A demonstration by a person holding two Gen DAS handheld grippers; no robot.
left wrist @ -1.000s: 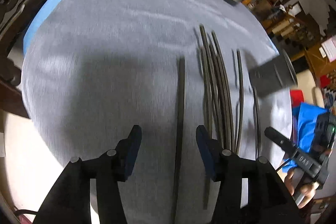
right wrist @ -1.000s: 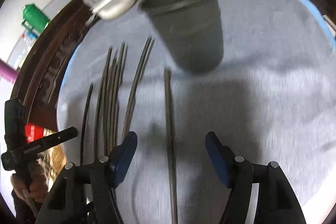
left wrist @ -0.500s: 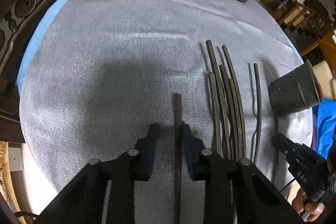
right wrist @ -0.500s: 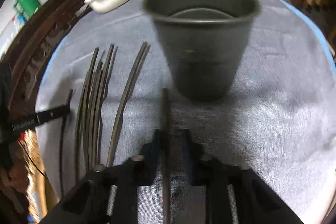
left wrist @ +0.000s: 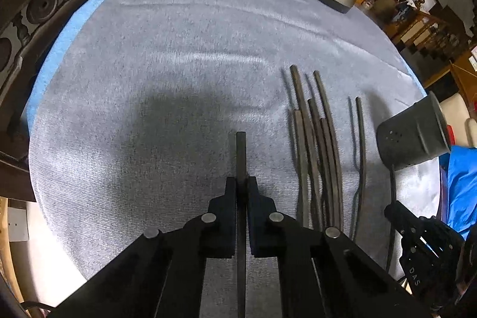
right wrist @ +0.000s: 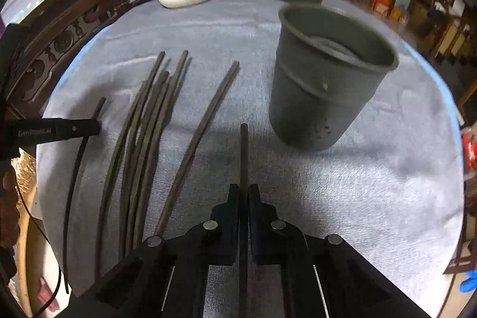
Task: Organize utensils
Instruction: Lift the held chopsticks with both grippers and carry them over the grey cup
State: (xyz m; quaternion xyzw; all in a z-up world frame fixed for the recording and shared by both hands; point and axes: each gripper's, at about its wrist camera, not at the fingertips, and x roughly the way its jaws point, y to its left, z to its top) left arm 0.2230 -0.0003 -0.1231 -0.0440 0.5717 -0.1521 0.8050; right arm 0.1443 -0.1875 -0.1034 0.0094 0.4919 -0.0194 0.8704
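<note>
Grey cloth (left wrist: 167, 55) bare leftward (chopsticks (left wrist: 316, 145) right)

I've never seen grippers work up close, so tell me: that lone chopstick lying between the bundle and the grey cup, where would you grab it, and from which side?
Probably near its near end, from above, jaws straddling its width. The lone chopstick lies flat on the tablecloth, apart from the bundle and grey cup, so cloth is bare on both sides for the fingers.
</note>
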